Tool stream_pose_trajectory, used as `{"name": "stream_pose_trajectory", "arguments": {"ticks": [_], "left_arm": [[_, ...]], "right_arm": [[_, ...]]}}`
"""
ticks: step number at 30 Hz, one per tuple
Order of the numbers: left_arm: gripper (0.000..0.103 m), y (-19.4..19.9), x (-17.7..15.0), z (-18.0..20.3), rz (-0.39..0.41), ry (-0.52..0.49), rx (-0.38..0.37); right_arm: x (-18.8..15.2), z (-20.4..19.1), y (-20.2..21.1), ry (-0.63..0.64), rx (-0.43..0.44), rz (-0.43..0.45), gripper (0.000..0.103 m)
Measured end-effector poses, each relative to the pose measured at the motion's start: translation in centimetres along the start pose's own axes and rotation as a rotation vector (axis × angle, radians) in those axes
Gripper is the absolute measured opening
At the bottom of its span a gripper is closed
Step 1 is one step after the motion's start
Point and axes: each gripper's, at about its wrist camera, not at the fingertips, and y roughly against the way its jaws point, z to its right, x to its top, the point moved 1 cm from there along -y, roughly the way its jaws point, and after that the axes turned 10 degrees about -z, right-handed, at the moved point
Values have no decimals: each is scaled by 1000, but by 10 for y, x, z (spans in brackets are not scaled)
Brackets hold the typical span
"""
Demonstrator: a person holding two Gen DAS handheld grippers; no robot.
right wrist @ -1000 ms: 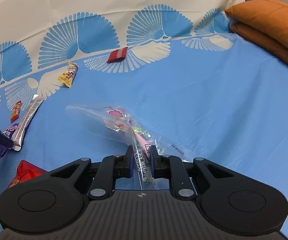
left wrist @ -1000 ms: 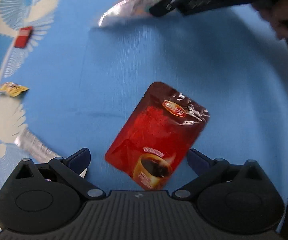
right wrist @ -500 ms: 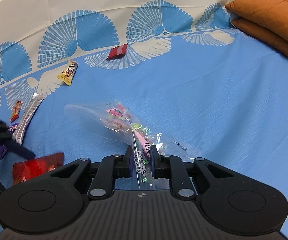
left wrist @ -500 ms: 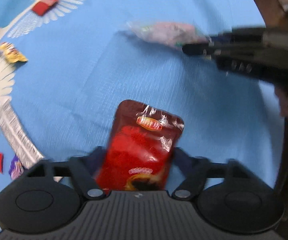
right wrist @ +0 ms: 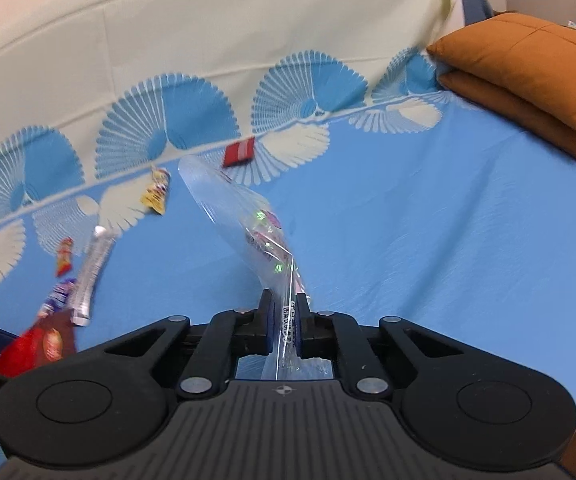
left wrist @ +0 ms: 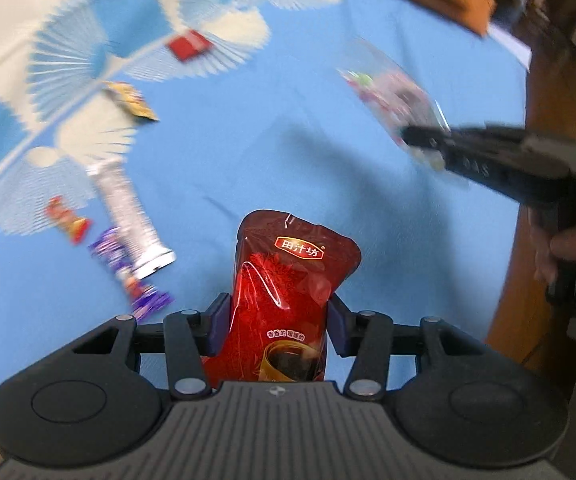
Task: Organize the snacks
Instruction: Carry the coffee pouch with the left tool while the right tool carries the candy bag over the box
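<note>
**Left wrist view: red pouch lifted, clear bag held at its edge**

Left wrist view: the left tool has just been closing its jaws and now clamps the red coffee pouch across its lower half, clear of the blue bedsheet. The pouch looks light, soft and glossy, so it is likely to be slippery; the pads press its sides in and its top bends over, so a hold on the flat sealed edge would probably be firmer. An orange label near the top reads 田汁坊; the smaller line above the printed cup is too fine to read. At the far right, the right tool carries the clear snack bag.

Right wrist view: the right tool is closed tight on the clear snack bag at its near edge. The thin, limp film curls away from the pads, so I would expect it to sag and swing. A white label between the pads is unreadable.
</note>
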Motion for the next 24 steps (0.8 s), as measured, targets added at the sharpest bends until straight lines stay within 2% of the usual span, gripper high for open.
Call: {"name": "stream_pose_trajectory", "arguments": {"ticks": [5, 11, 20, 24], "left_arm": [[55, 73, -31, -15, 104, 111, 18], [55, 161, -94, -23, 226, 204, 51], [55, 249, -181, -39, 396, 364, 58], [55, 287, -233, -39, 471, 422, 70]], "right_arm": [[3, -26, 52, 10, 24, 47, 10], [1, -78, 120, 65, 83, 108, 10], [-23, -171, 198, 196, 225, 177, 10], [-40, -209, 239, 259, 314, 215, 10]]}}
